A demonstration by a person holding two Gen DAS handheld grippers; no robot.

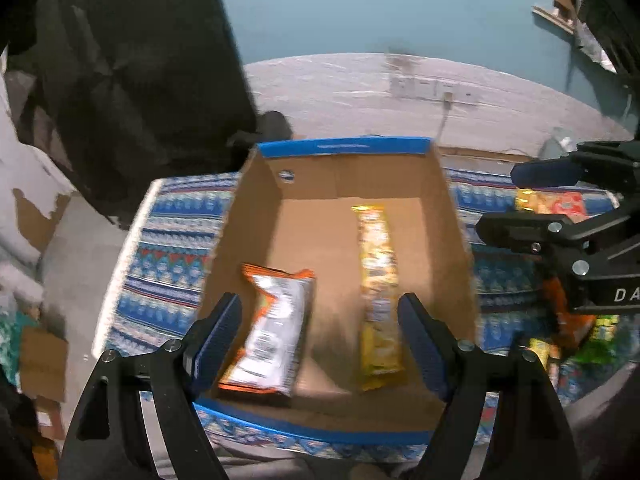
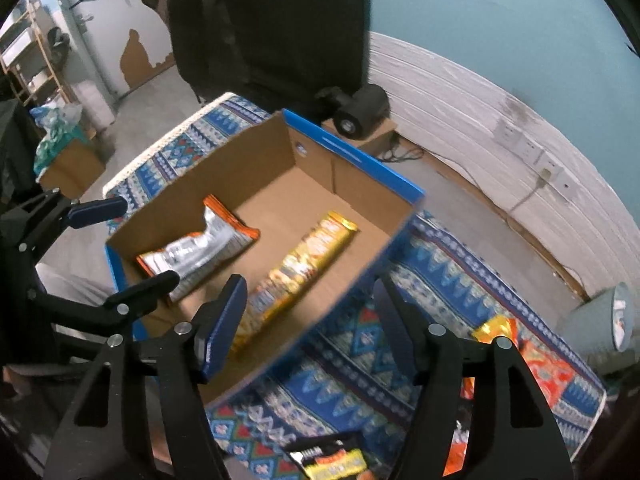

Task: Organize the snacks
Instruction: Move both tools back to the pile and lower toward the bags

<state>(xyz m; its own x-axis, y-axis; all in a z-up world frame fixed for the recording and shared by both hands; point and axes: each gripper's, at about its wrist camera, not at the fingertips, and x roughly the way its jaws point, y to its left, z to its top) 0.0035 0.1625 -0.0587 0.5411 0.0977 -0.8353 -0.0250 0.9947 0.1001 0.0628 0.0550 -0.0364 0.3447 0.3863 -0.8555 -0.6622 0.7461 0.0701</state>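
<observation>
An open cardboard box (image 1: 344, 184) with a blue rim sits on a blue patterned cloth (image 1: 168, 256) spread over the floor. Two snacks lie flat on the box floor, well apart. On one side lies an orange-and-silver packet (image 1: 272, 336), crumpled at its upper end; on the other, a long yellow packet (image 1: 378, 292), running lengthwise toward the far wall of the box.

The left gripper (image 1: 320, 344) hangs above the near end of the box, pointing steeply down. Its blue-padded fingers (image 1: 218, 340) stand spread apart, and nothing is between the pads; both packets lie below them, on the cardboard. In the right wrist view the same gripper (image 2: 132, 244) shows at the left edge, over the near corner of the box.

The right gripper (image 2: 308, 328) hangs over the box's side wall, also spread, with one finger (image 2: 224, 328) above the end of the yellow packet (image 2: 296, 272) and the other outside the box, over the cloth. It grasps nothing. The orange-and-silver packet (image 2: 200, 248) lies beyond it in the box (image 2: 360, 172).

Further snacks remain on the cloth (image 2: 460, 280) outside the box: an orange-and-yellow packet (image 2: 520, 352) to the right, and a black-and-yellow packet (image 2: 332, 460) at the lower edge of the right wrist view. Motion blur obscures all print.
</observation>
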